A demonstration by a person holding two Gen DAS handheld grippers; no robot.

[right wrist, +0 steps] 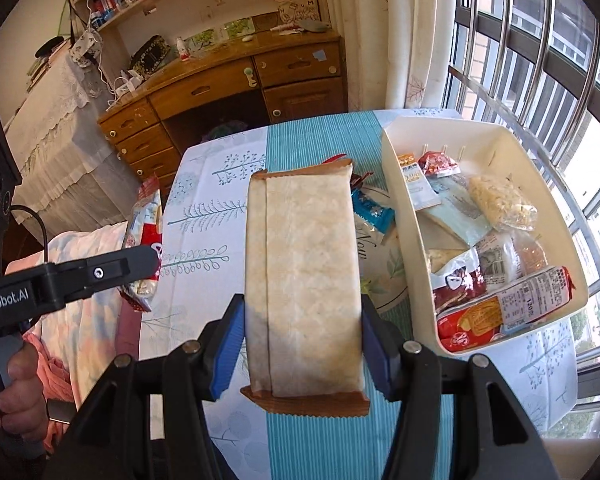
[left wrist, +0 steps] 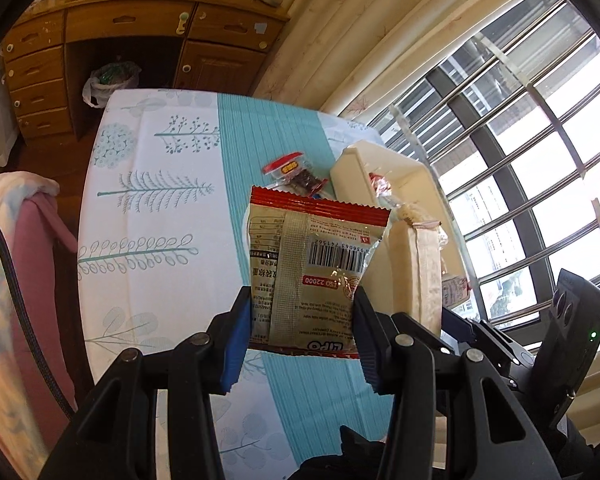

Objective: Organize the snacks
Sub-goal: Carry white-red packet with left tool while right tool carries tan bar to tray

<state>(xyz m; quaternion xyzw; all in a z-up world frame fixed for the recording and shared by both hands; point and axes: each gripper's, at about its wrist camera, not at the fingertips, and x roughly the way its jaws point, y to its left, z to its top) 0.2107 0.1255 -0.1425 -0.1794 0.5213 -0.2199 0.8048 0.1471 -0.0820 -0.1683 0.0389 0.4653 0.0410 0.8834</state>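
Observation:
My left gripper (left wrist: 302,312) is shut on a red-edged snack packet (left wrist: 312,264) with a barcode, held above the table. My right gripper (right wrist: 302,332) is shut on a long beige snack pack (right wrist: 304,280) with brown ends, held above the table's teal stripe. That pack also shows in the left wrist view (left wrist: 416,272), just right of the packet. The left gripper and its packet (right wrist: 144,240) show at the left of the right wrist view. A white bin (right wrist: 560,216) with several snacks stands to the right. A blue packet (right wrist: 374,210) and a red-topped clear packet (left wrist: 296,174) lie on the table.
The table has a white leaf-print cloth (left wrist: 156,208) with a teal stripe. A wooden desk with drawers (right wrist: 236,88) stands beyond it. A window with metal bars (right wrist: 540,60) runs along the right. A pink and white blanket (left wrist: 28,240) lies to the left.

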